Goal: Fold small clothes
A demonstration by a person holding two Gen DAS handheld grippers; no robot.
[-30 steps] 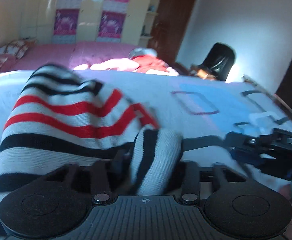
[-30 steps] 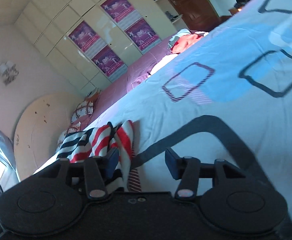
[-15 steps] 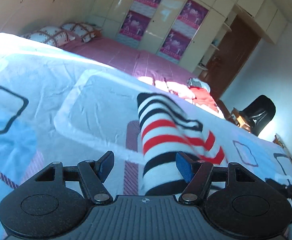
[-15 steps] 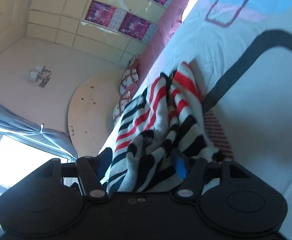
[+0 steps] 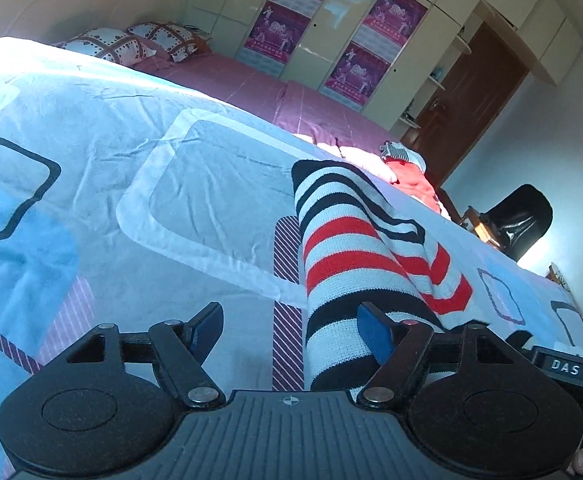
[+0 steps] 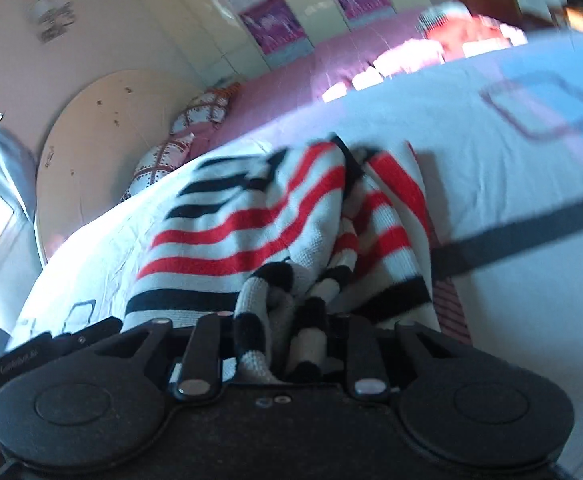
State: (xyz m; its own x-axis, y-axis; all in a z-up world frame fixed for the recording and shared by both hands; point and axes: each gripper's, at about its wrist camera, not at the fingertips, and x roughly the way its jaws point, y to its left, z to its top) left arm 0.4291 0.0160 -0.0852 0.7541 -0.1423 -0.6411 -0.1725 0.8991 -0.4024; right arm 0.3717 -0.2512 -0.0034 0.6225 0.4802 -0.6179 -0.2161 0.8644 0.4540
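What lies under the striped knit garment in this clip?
The striped garment rests on the patterned bedsheet; a purple striped band runs beneath its edge. Whatever lies directly under the fabric is covered.

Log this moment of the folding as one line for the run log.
step: fold in progress | left gripper: open beside striped sweater | right gripper: shut on sweater edge | surface: bedspread

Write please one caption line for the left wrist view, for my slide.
Open left gripper over the bedsheet, striped garment lying between its fingers.
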